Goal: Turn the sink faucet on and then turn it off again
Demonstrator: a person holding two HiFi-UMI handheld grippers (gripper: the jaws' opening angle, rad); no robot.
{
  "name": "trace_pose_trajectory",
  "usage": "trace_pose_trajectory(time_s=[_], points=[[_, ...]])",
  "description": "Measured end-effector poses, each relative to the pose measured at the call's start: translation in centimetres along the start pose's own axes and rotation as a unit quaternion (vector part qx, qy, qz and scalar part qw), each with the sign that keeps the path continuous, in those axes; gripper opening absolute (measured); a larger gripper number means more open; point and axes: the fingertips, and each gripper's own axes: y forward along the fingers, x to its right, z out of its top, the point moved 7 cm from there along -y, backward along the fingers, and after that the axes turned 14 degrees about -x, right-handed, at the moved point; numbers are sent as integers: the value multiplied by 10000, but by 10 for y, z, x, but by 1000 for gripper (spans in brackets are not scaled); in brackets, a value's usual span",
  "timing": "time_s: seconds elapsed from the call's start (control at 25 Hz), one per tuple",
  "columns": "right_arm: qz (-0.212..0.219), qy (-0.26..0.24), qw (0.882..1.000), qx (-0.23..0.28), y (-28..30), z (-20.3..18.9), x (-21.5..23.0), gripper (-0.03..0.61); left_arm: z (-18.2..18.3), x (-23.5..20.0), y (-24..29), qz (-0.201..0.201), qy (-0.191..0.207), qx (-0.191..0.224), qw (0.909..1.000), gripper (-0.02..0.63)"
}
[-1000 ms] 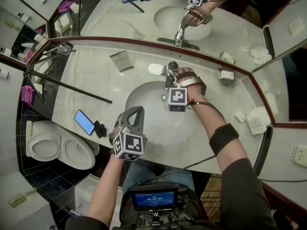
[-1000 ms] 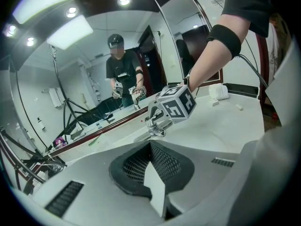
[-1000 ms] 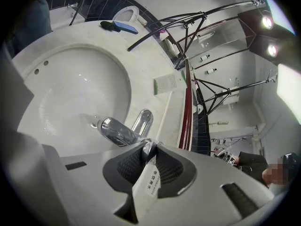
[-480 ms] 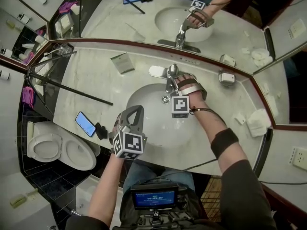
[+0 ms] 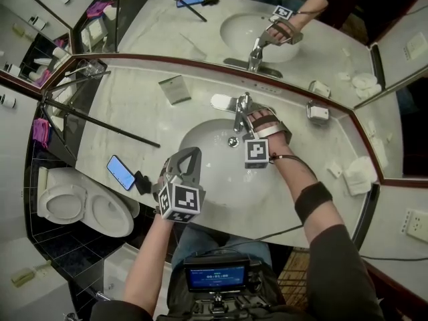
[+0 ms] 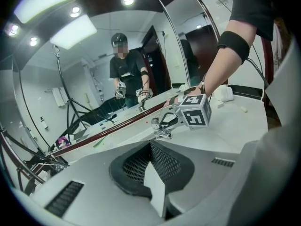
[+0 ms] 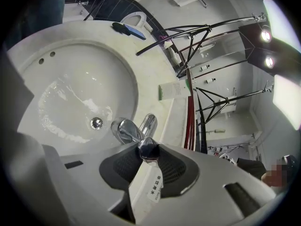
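While I hold both tools over the pale stone desk [image 5: 134, 116], I list what shows.

Item one: faucet [image 5: 239, 111], chrome, at the back rim of the sink [image 5: 200, 154], spout over the bowl. Its lever [image 7: 147, 148] points toward me. A white tag [image 7: 154, 185] hangs from the lever, printed 非饮用水, with a line of smaller print beside it that I cannot read.

Item two: right tool [image 5: 248, 115], at the lever. Its jaws have just been opening and stand apart, the lever tip between them with a gap on each side.

Item three: left tool [image 5: 188, 156], closed with nothing in it, above the near edge of the sink, well apart from the faucet.

Item four: bowl, wet and rippled around the drain [image 7: 96, 123].

Item five: phone [image 5: 120, 172], blue screen, on the desk left of the sink.

Item six: card [image 7: 170, 89], beside the mirror [image 5: 200, 25] edge, green print too small to read.

Item seven: chest screen [image 5: 215, 277], lit blue, digits illegible.
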Motion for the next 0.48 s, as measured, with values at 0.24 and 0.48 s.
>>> trace_pose_trajectory(time_s=[0.24, 0.48], points=[[219, 392, 9990, -19, -3, -2, 4, 140, 1, -2, -9, 6, -48, 39, 10000, 0], [449, 931, 9946, -24, -30, -12, 3, 123, 4, -8, -23, 58, -76, 138, 9999, 0]])
